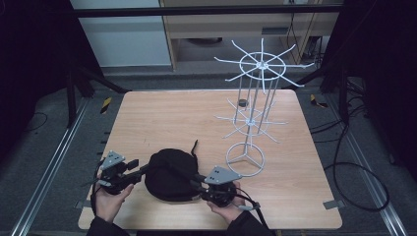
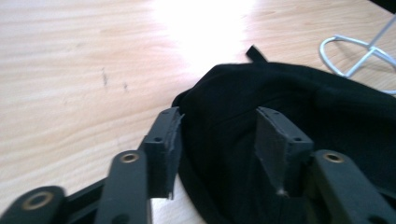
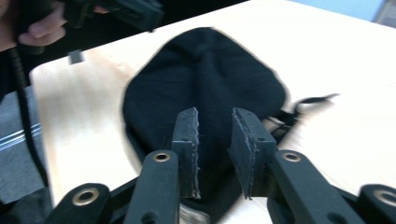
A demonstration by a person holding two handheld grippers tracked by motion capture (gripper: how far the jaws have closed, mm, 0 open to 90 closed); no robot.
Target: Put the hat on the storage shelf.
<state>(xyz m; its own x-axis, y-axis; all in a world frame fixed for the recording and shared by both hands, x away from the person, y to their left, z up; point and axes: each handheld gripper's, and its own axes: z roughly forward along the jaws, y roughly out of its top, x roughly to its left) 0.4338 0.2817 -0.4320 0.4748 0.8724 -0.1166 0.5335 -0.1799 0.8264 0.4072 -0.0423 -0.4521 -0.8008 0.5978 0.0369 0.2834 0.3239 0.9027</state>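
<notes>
White wire display stand (image 1: 252, 108) upright on the right part of the wooden table (image 1: 147, 118).

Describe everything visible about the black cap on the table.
The black cap is soft fabric, with seams meeting at a crown button and a thin strap end sticking out at its far edge. It lies on the near part of the wooden table, just left of the white wire rack's ring base. The left gripper straddles its edge with jaws apart; the right gripper hangs over its near edge, jaws open, not visibly pinching cloth.
</notes>
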